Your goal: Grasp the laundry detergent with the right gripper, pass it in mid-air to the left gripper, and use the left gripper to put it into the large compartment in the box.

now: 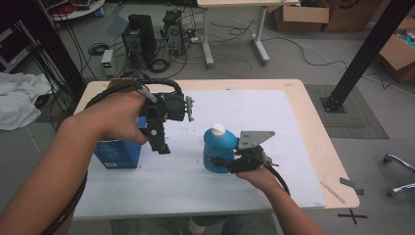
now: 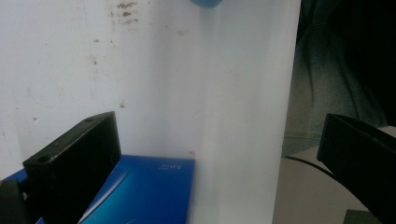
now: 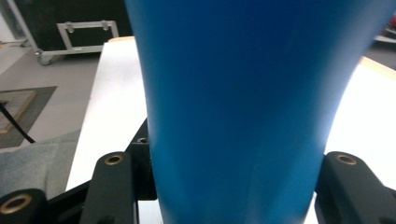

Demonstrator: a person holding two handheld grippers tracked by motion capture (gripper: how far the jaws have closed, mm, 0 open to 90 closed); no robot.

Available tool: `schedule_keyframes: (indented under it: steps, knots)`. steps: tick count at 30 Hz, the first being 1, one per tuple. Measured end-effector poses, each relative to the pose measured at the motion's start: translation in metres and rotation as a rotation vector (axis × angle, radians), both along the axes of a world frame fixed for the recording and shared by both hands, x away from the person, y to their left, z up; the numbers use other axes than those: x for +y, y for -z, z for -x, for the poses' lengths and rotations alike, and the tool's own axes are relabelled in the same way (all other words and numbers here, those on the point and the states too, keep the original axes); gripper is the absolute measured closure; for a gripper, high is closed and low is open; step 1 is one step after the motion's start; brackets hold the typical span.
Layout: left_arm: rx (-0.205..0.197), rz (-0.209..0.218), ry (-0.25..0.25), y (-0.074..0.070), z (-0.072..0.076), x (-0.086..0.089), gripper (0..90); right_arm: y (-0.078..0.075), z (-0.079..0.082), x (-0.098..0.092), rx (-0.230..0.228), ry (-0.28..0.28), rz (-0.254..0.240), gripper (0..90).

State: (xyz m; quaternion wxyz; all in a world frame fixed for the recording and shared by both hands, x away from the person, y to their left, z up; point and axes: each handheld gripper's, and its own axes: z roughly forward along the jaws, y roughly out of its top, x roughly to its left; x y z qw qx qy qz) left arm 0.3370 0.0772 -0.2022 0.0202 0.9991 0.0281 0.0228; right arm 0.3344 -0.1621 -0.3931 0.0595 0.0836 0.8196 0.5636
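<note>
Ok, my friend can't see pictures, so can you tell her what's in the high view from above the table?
A person's right gripper is shut on a blue bottle with a white cap, standing on a white mat on a wooden table. Their left gripper hovers open over a blue box at the mat's left.

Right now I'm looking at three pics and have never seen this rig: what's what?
No robot here: a person holds hand-held tongs in each hand at a wooden table with a white mat. The wide picture looks down from above; the other two come from cameras riding on each tool. The right tongs are shut on a blue plastic bottle with a white cap, whose blue body sits between the jaws in the right gripper view. The left tongs stand open, holding nothing, above a dark blue cardboard box.
</note>
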Motion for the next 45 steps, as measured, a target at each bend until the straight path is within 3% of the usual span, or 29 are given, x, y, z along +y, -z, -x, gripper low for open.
schedule_keyframes:
  steps: [12,19,30,45]
  knots:
    - [0.022,-0.012,0.003,0.009,-0.003,-0.004,0.1,0.001,-0.011,0.043,0.023,-0.138,0.005,43.9]
    - [0.028,-0.007,0.008,0.011,-0.005,-0.008,0.1,0.001,-0.017,0.064,0.032,-0.188,0.014,43.8]
    - [0.047,-0.018,0.023,0.021,-0.005,-0.019,0.1,-0.001,-0.018,0.091,0.034,-0.235,0.026,43.8]
    - [0.054,-0.042,0.022,0.03,-0.005,-0.023,0.1,-0.007,-0.015,0.101,0.02,-0.253,0.025,43.8]
